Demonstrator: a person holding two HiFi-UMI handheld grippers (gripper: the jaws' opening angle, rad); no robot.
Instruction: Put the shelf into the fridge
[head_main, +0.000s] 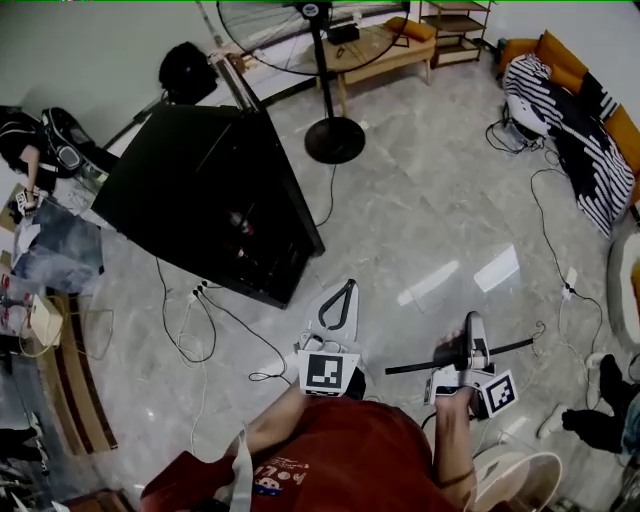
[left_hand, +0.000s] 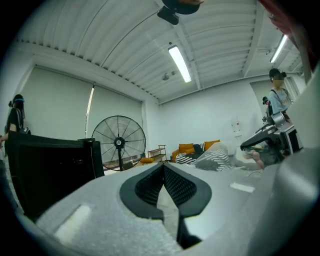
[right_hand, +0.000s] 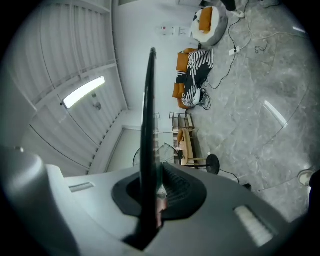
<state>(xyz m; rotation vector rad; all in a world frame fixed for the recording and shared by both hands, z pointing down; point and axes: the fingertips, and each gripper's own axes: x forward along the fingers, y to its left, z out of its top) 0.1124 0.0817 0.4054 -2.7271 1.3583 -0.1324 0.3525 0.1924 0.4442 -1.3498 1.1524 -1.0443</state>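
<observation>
The fridge (head_main: 210, 200) is a small black cabinet on the marble floor at the upper left; it also shows at the left edge of the left gripper view (left_hand: 50, 170). The shelf (head_main: 455, 358) is a thin dark panel seen edge-on, held level in front of the person. My right gripper (head_main: 470, 345) is shut on its edge; in the right gripper view the shelf (right_hand: 148, 125) runs up as a dark strip out of the right gripper (right_hand: 157, 175). My left gripper (head_main: 338, 300) hangs just right of the fridge, shut and empty (left_hand: 164, 167).
A standing fan (head_main: 335, 130) rises beyond the fridge, with a wooden bench (head_main: 385, 50) behind it. A sofa with a striped blanket (head_main: 570, 120) lines the right wall. Cables (head_main: 560, 260) trail over the floor. A person (head_main: 25, 150) crouches at the far left.
</observation>
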